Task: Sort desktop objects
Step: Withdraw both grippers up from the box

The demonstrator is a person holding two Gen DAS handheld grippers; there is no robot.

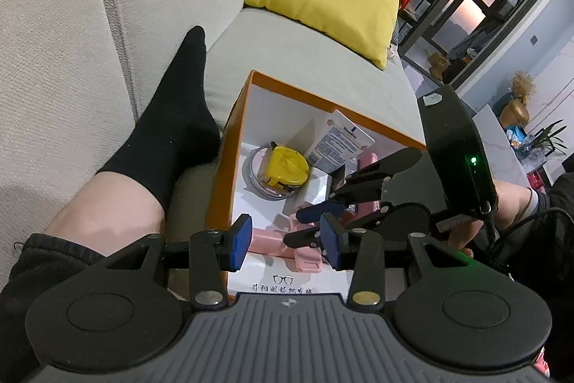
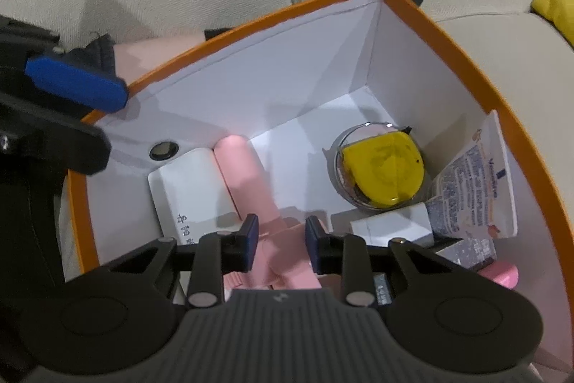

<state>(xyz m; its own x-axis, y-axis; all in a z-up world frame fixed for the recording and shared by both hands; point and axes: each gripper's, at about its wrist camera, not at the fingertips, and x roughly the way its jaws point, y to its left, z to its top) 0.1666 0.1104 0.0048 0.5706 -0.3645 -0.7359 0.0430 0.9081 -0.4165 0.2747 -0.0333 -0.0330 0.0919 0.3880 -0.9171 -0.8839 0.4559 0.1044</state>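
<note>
Dim indoor light, soft shadows, strong fisheye edge warp, slight blur.

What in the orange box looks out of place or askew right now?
The yellow tape measure sits tilted on top of a round metal tin rather than flat on the floor of the orange box. The tube leans against the wall. Nothing looks spilled or damaged.

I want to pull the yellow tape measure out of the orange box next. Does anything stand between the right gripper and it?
Nothing visible blocks it. The right gripper is inside the orange box, jaws open over a pink object. The yellow tape measure lies uncovered ahead to its right, on a round metal tin.
</note>
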